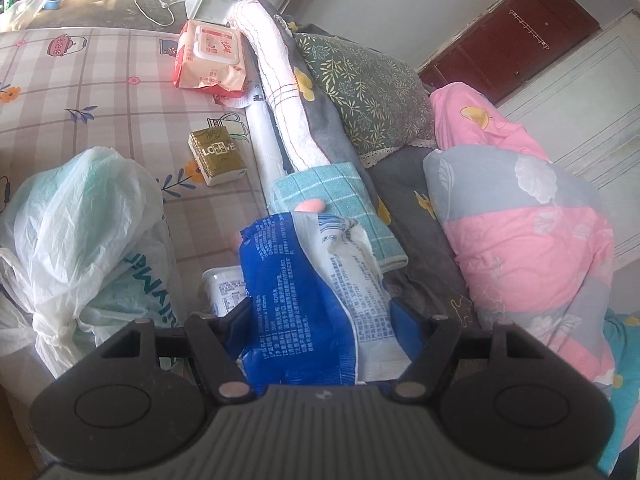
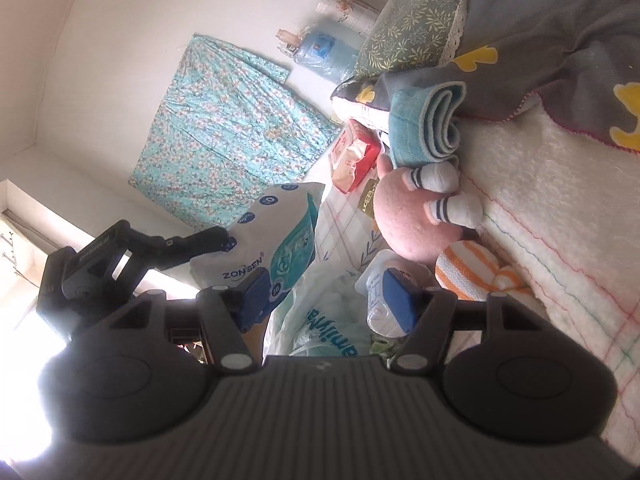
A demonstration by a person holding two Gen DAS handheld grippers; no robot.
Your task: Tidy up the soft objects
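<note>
My left gripper is shut on a blue and white soft pack of wipes and holds it above the bed. The same pack shows in the right wrist view, held by the left gripper. My right gripper is open and empty, over a white plastic bag. A pink plush toy with striped white feet lies by a rolled teal towel. The teal towel lies just beyond the pack.
On the checked bed sheet lie a red wipes pack, a gold tissue pack and a white plastic bag. A white rolled blanket, green pillow and pink quilt lie right. An orange striped cloth lies near.
</note>
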